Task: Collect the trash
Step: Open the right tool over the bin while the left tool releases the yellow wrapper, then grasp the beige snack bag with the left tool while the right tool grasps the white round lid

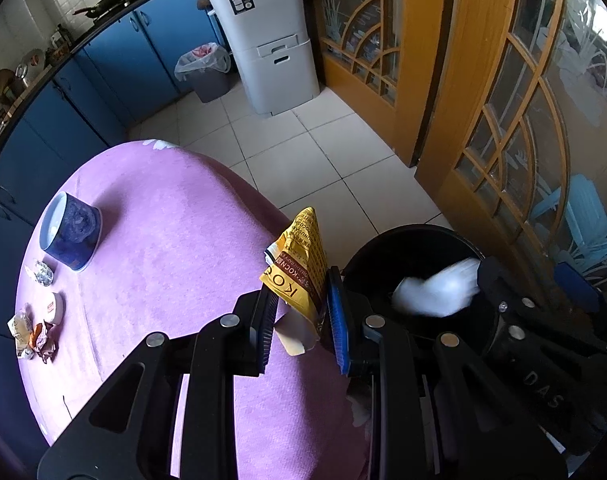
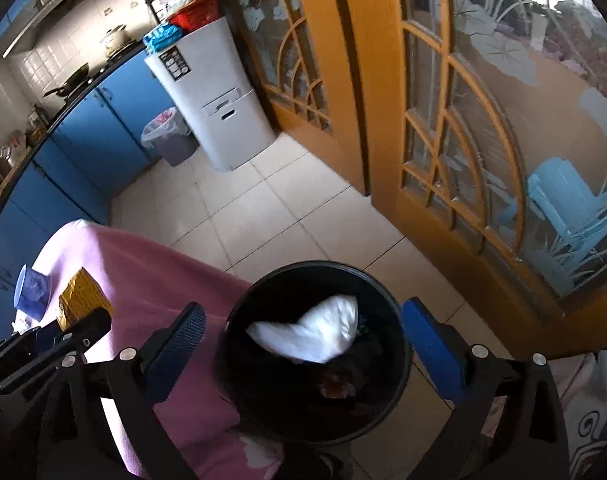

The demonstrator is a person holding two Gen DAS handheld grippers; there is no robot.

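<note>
A pink-clothed tabletop (image 1: 163,220) fills the space below and to the left of the left claw (image 1: 299,316), beside a tiled kitchen floor (image 1: 323,152) and carved wooden doors (image 1: 483,120) with frosted glass. A white storage cabinet (image 1: 271,40) stands far ahead of both claws against blue cupboards (image 1: 115,60), with a grey lined waste bin (image 1: 207,72) just beside it.

Directly under and ahead of the right claw (image 2: 303,344) sits a round black trash bin (image 2: 399,344) on the floor, pressed against the tabletop's edge. The right claw's blue pads stand wide apart over the bin's mouth, gripping nothing; a blurred white crumpled paper (image 2: 311,332) shows between them, inside the bin's rim, with darker scraps beneath it that are too dim to identify.

The left claw is clamped on a yellow-and-brown snack wrapper (image 1: 299,264), which stands up between its pads, at the tabletop's edge and just left of the trash bin (image 1: 367,256). From the right wrist view the same wrapper (image 2: 83,296) appears well to the left of the right claw.

Far left of the left claw a blue patterned cup (image 1: 71,236) stands on the tabletop. Near it lie a crumpled foil piece (image 1: 43,274), a small round white lid (image 1: 55,307) and a cluster of crumpled wrappers (image 1: 33,338), all well apart from the left claw.
</note>
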